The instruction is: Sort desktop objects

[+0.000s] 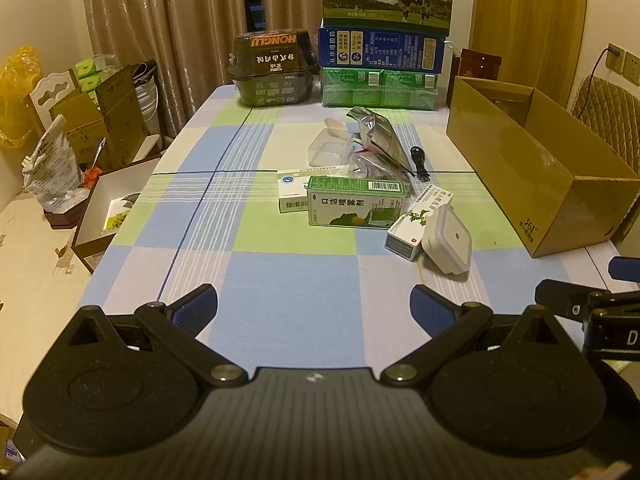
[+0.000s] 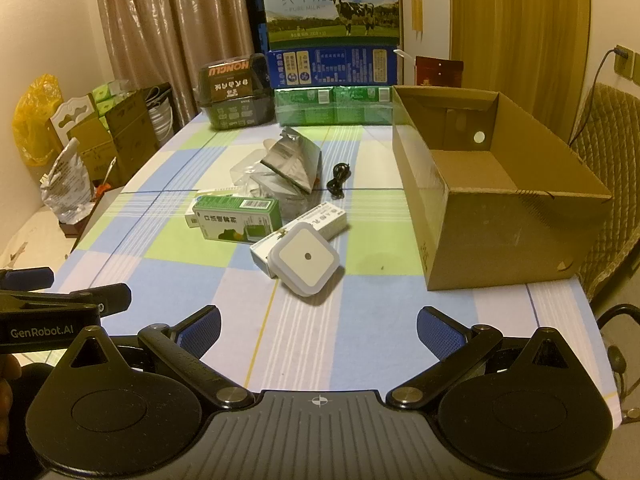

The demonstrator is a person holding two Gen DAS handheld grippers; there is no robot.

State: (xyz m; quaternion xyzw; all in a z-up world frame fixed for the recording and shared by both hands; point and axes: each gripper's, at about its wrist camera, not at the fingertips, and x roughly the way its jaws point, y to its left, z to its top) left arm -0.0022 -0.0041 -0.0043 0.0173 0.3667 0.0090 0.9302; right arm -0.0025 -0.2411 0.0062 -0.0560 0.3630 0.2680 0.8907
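Both the left gripper [image 1: 314, 308] and right gripper [image 2: 318, 330] hovered with jaws spread wide, empty (ready to pick). The clutter, including the white square nightlight [image 2: 306, 262], lay beside the open cardboard box [image 2: 496, 216], presumably its destination.

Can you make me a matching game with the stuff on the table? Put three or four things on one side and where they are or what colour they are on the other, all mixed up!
Things:
1. cardboard box
2. night light
3. black cable
4. spray box

Clues:
A. green, lying on its side
B. coiled beside the silver foil bag
C. white square, leaning on a small white carton
D. brown, open and empty

Pairs: 1-D, 2-C, 3-B, 4-A
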